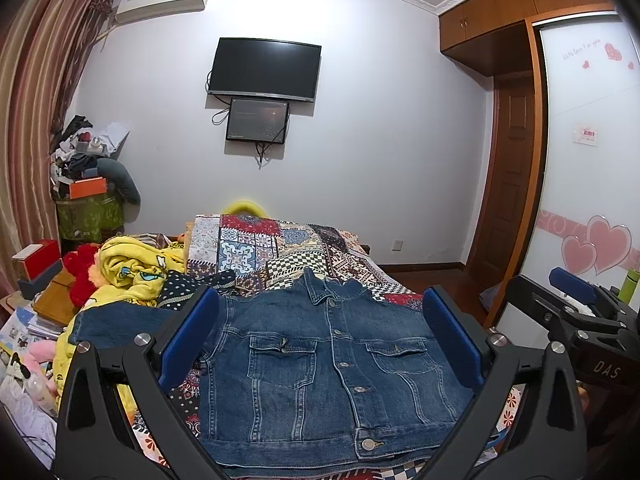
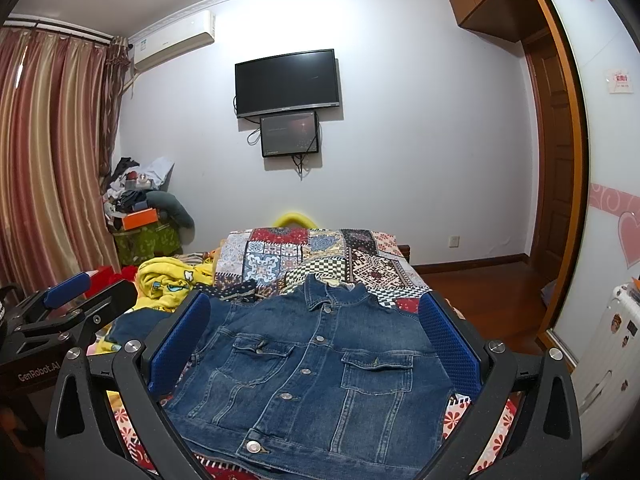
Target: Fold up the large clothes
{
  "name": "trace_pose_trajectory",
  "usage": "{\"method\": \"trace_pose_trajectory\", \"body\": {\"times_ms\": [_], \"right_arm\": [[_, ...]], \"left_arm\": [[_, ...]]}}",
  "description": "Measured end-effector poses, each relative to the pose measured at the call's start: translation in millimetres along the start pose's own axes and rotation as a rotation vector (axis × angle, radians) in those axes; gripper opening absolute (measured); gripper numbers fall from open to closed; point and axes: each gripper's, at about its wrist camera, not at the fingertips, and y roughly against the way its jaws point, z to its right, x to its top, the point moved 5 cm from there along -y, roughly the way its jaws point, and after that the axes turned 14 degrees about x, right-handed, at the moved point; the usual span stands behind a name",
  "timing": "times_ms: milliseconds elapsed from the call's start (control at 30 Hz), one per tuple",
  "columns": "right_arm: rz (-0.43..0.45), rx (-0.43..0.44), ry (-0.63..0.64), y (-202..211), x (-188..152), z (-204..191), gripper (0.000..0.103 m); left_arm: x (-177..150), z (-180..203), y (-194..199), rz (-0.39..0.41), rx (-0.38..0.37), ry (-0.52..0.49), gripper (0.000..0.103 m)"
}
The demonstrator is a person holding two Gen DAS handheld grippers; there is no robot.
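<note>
A blue denim jacket (image 1: pixel 328 368) lies flat and buttoned, front up, on the patchwork bedspread (image 1: pixel 276 252), collar away from me. One sleeve (image 1: pixel 120 322) stretches out to the left. My left gripper (image 1: pixel 320 344) is open and empty, held above the jacket's lower half. My right gripper (image 2: pixel 312 340) is also open and empty, above the jacket (image 2: pixel 316 376). The right gripper shows at the right edge of the left wrist view (image 1: pixel 576 300). The left gripper shows at the left edge of the right wrist view (image 2: pixel 68 296).
A yellow cartoon blanket (image 1: pixel 132 272) and red plush lie left of the jacket. Books and boxes (image 1: pixel 36 268) crowd the left bedside. A cluttered green bin (image 1: pixel 90 212) stands by the curtain. A white suitcase (image 2: pixel 608 360) and the wardrobe (image 1: pixel 592 152) are at right.
</note>
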Motion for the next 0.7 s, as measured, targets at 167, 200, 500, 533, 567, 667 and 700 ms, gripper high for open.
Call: {"method": "trace_pose_trajectory", "body": {"times_ms": [167,200,500,533,567,667,700], "right_arm": [[-0.001,0.000,0.000,-0.2,-0.1,0.1,0.103],[-0.001,0.000,0.000,-0.1,-0.2,0.1,0.103],[-0.002,-0.001,-0.002,-0.7,-0.7,0.8,0.103],[-0.002,-0.002,-0.002,-0.9,-0.9,0.5,0.103],[-0.003,-0.003,-0.002,-2.3,-2.0,1.6,0.103],[-0.004,-0.006,0.000,-4.2,-3.3,3.4,0.103],[-0.006,-0.007,-0.001,-5.0,-3.5,3.5,0.103]], "left_arm": [[-0.2,-0.3,4.0,-0.002,-0.003,0.003,0.102],[0.3,-0.7,4.1,-0.001,-0.003,0.003,0.102],[-0.5,-0.2,4.2,0.001,-0.001,0.002,0.102],[-0.7,0.0,3.9,0.001,-0.002,0.002,0.102],[-1.0,0.3,4.1,0.001,-0.002,0.001,0.102],[-1.1,0.4,3.3,0.001,0.000,-0.002,0.102],[-1.1,0.5,2.1,0.001,0.000,-0.003,0.102]]}}
